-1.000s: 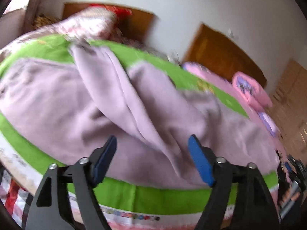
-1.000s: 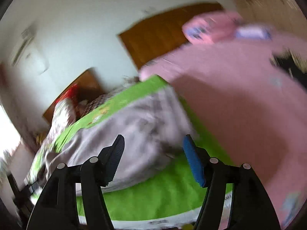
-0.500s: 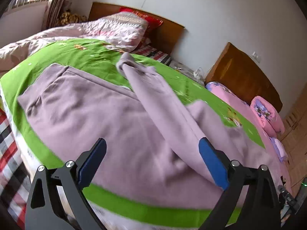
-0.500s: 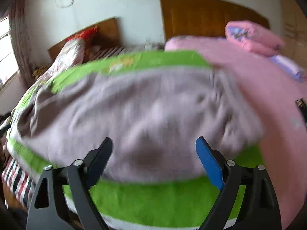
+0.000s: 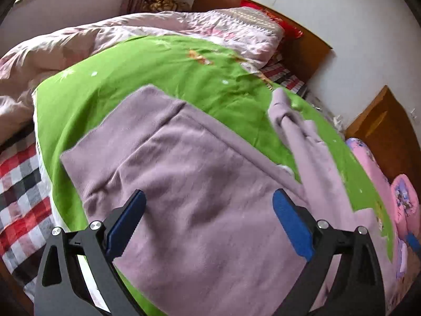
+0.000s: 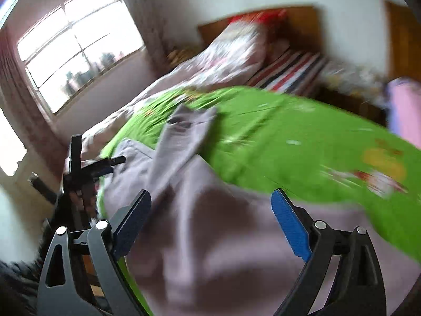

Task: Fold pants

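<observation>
the left gripper (image 5: 208, 221) hangs over the near part of the pants (image 5: 200, 197), its jaws spread wide with the blue pads well apart and nothing pinched between them; lilac cloth shows below the gap, but whether the pads touch it cannot be told. the right gripper (image 6: 210, 218) is also over the pants (image 6: 210, 250), its jaws opening, and nothing is clamped between them; this view is smeared with blur, so fine detail of the cloth is lost.

the pants lie spread on a green sheet (image 5: 147, 79) that covers the bed. in the left wrist view the broad body of the garment fills the foreground, with the waistband (image 5: 126, 129) running up and to the left, a seam line setting it off from the rest. to the right, one leg (image 5: 310, 152) lies folded back over the body and runs away to a crumpled cuff resting on the green. in the right wrist view that same leg reaches up the middle of the frame, and the left gripper (image 6: 92, 168) shows as a dark shape at the left edge of the cloth.

beyond the sheet lies a rumpled pink floral quilt (image 5: 79, 42), a checked blanket (image 5: 18, 184) at the left edge, and a wooden headboard (image 5: 302, 44) against the white wall. a window (image 6: 73, 50) lights the far left of the room.
</observation>
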`<state>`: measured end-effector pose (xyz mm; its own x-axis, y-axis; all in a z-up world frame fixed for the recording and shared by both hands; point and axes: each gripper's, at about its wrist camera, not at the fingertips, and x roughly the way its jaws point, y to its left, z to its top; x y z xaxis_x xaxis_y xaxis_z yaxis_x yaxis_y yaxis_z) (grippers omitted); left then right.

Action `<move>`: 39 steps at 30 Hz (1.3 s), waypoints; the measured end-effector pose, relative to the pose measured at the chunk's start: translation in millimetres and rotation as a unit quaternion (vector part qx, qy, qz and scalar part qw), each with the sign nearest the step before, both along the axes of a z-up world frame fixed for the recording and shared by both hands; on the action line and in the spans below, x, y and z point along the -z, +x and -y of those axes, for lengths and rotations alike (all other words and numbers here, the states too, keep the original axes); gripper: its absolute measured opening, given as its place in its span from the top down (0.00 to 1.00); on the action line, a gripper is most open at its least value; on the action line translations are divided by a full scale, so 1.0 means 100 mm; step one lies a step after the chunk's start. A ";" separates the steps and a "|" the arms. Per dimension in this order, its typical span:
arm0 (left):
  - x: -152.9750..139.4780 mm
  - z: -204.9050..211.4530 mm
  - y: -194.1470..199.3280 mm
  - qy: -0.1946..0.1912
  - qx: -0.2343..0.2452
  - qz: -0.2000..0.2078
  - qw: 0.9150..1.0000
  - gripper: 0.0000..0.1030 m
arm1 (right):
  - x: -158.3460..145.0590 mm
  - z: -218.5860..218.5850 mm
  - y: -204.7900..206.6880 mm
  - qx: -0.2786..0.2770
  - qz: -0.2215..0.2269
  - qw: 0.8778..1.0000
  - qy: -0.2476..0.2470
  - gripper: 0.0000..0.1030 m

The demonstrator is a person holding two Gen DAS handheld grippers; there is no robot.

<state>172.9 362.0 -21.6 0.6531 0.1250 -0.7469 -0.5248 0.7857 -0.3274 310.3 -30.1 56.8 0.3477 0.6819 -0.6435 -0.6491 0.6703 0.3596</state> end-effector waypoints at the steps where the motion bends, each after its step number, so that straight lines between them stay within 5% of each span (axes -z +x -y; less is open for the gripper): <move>1: -0.04 0.03 0.03 -0.001 0.016 0.006 1.000 0.06 | 0.06 -0.22 0.20 -0.016 -0.025 1.000 0.002 0.12; 7: -0.18 0.28 0.17 -0.018 0.077 0.023 0.997 0.06 | 0.69 -1.30 1.22 -0.078 -0.173 0.981 -0.039 0.23; 11: -0.13 0.35 0.10 -0.024 0.082 0.029 0.996 0.06 | 0.88 -1.61 1.45 -0.108 -0.185 0.975 -0.056 0.28; 13: -0.11 0.35 0.05 -0.029 0.085 0.036 0.995 0.06 | 0.88 -1.68 1.51 -0.113 -0.194 0.973 -0.052 0.52; 15: -0.08 0.33 0.02 -0.032 0.087 0.041 0.995 0.06 | 0.90 -1.78 1.46 -0.130 -0.194 0.970 -0.062 0.61; 18: -0.07 0.26 -0.05 -0.052 0.087 0.059 0.993 0.06 | 0.75 -1.93 1.22 -0.141 -0.132 0.977 -0.093 0.84; 21: -0.09 0.14 -0.26 -0.102 0.078 0.105 0.986 0.06 | 0.26 -2.16 0.82 -0.175 -0.062 0.980 -0.071 0.84; 23: -0.07 0.03 -0.43 -0.129 0.048 0.131 0.982 0.06 | -0.10 -2.41 0.35 -0.229 -0.014 0.971 -0.061 0.84; 27: 0.13 -0.28 -0.92 -0.180 -0.058 0.164 0.968 0.06 | -0.31 -2.95 -0.38 -0.345 -0.008 0.937 -0.057 0.82; 29: 0.19 -0.36 -1.07 -0.181 -0.084 0.160 0.967 0.06 | -0.21 -3.13 -0.66 -0.419 -0.045 0.904 -0.074 0.79; 30: 0.21 -0.39 -1.12 -0.180 -0.090 0.156 0.967 0.06 | -0.15 -3.17 -0.72 -0.441 -0.059 0.892 -0.082 0.66; 31: 0.23 -0.42 -1.19 -0.178 -0.097 0.150 0.968 0.06 | -0.12 -3.16 -0.71 -0.450 -0.069 0.887 -0.074 0.42; 33: 0.27 -0.46 -1.25 -0.173 -0.104 0.140 0.969 0.06 | -0.09 -3.08 -0.61 -0.436 -0.066 0.895 -0.067 0.19; 36: 0.33 -0.49 -1.29 -0.181 -0.097 0.144 0.968 0.06 | -0.14 -2.75 -0.13 -0.383 -0.078 0.920 -0.031 0.18; 39: 0.34 -0.47 -1.27 -0.187 -0.083 0.155 0.966 0.06 | -0.20 -2.58 0.21 -0.321 -0.031 0.946 -0.037 0.21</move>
<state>45.6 409.3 -55.4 0.8469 0.0065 -0.5316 -0.4646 0.4951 -0.7342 331.0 227.7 77.2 -0.1622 0.6916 -0.7039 -0.9104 0.1703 0.3771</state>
